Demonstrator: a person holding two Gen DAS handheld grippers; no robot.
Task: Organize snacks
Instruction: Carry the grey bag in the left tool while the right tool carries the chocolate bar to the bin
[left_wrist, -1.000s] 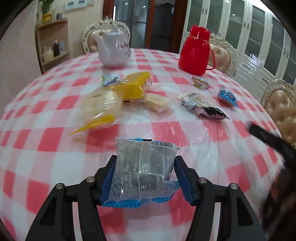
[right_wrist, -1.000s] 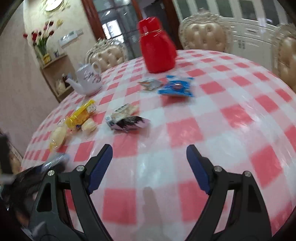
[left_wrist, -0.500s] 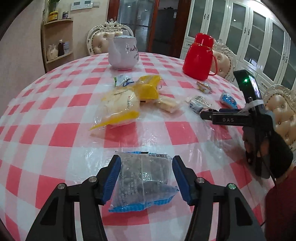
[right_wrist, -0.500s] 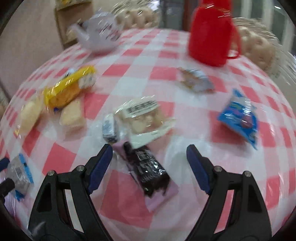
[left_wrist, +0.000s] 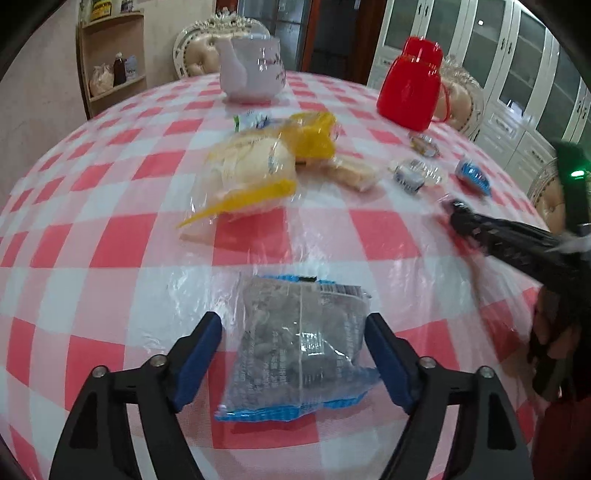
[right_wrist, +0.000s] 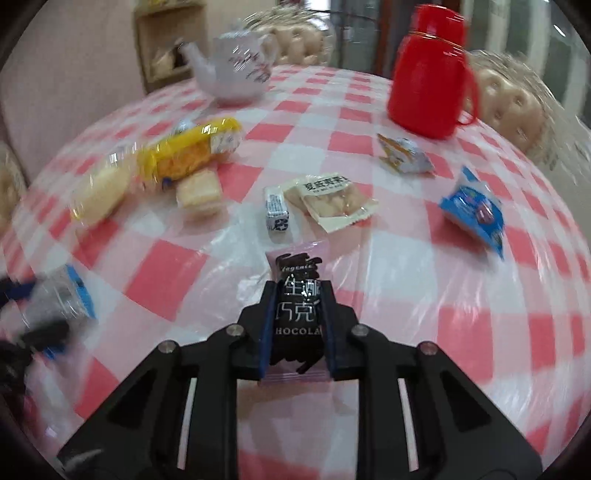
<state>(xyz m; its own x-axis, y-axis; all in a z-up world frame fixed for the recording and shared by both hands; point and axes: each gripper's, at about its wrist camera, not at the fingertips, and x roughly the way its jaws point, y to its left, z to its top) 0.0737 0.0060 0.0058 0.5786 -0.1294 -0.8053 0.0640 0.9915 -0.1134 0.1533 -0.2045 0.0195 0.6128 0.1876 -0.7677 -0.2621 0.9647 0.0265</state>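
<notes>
Between the right gripper's clamped fingers sits the chocolate packet; left fingers just spread.

Two black, hand-held grippers are seen, the left gripper and the right gripper, each fitted with blue finger pads and silver screws; a dark red sleeve is worn.
</notes>
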